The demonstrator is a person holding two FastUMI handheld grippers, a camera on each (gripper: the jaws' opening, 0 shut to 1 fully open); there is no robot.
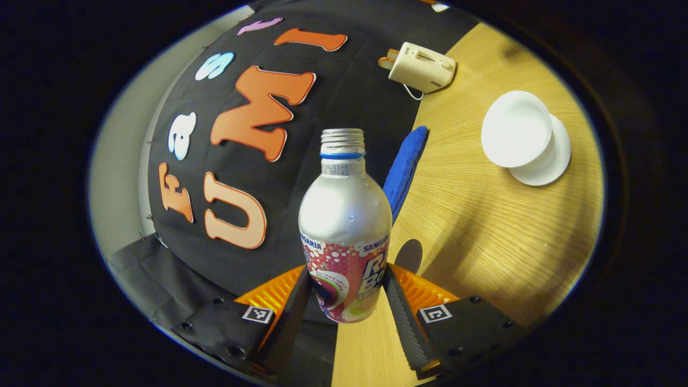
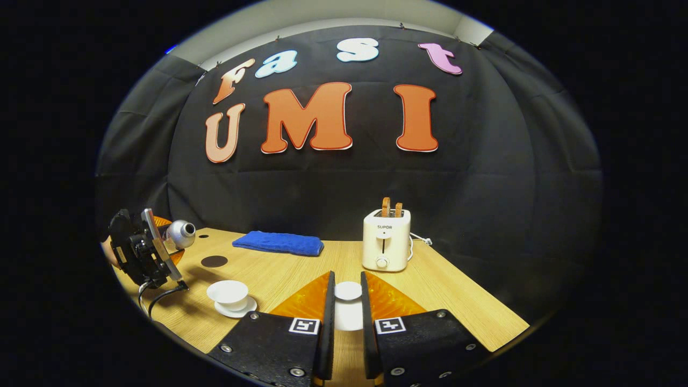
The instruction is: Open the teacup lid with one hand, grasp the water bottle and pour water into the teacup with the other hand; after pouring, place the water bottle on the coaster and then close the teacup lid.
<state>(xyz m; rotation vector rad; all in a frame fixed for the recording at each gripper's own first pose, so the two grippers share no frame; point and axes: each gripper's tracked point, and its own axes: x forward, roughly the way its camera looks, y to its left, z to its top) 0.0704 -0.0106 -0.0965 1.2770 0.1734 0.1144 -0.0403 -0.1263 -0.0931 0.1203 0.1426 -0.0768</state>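
My left gripper (image 1: 348,282) is shut on a silver water bottle (image 1: 345,215) with a red printed label and no cap on its threaded neck. In the right gripper view that gripper (image 2: 141,251) hangs at the far left with the bottle (image 2: 180,232) tipped on its side, above and left of the teacup. The white teacup (image 1: 515,131) stands uncovered on its saucer (image 2: 236,309), right of the bottle. A round dark coaster (image 2: 214,262) lies flat behind the teacup (image 2: 228,293). My right gripper (image 2: 347,279) is shut on the white teacup lid (image 2: 348,292), held above the table.
A folded blue towel (image 2: 279,243) lies along the back of the wooden table (image 2: 462,301). A cream toaster (image 2: 386,239) with two slices sticking up stands at the back right, its cord trailing behind. A black cable runs from the left gripper over the table's front left edge.
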